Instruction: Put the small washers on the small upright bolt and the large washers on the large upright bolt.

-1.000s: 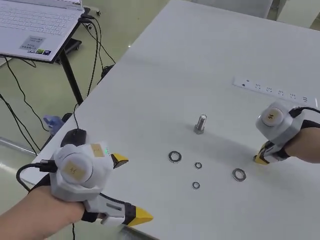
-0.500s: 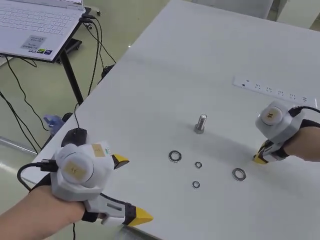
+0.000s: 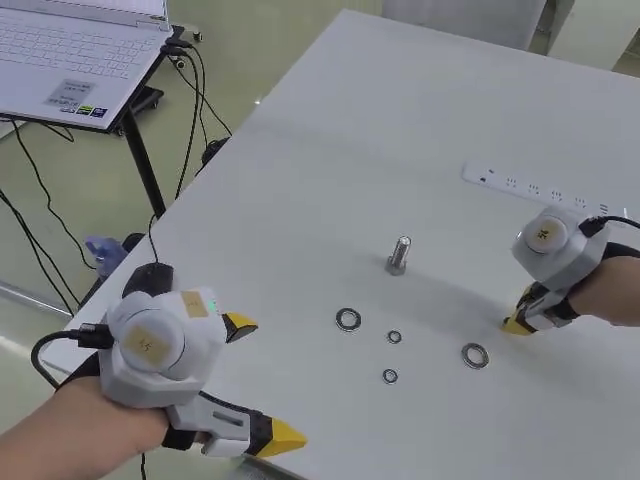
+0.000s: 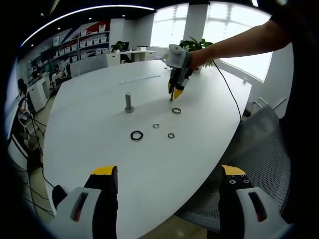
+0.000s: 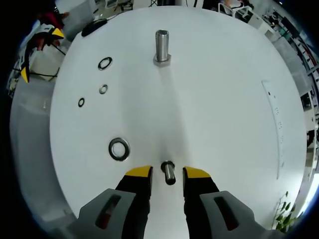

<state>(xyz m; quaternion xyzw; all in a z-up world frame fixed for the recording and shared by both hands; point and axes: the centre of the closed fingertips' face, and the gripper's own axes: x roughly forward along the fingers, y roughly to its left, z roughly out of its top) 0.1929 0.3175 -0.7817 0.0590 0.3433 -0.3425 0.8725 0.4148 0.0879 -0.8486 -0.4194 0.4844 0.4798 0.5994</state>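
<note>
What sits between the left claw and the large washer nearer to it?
Nothing visible. Bare table lies between the open left claw and that large washer; the small washers and the large bolt stand clear of that line.

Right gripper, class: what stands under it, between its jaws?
A small bolt stands upright on the table between the open jaws of the right gripper, bare of washers. A large washer lies flat beside the jaws. The table beneath the gripper's body is covered by it.
</note>
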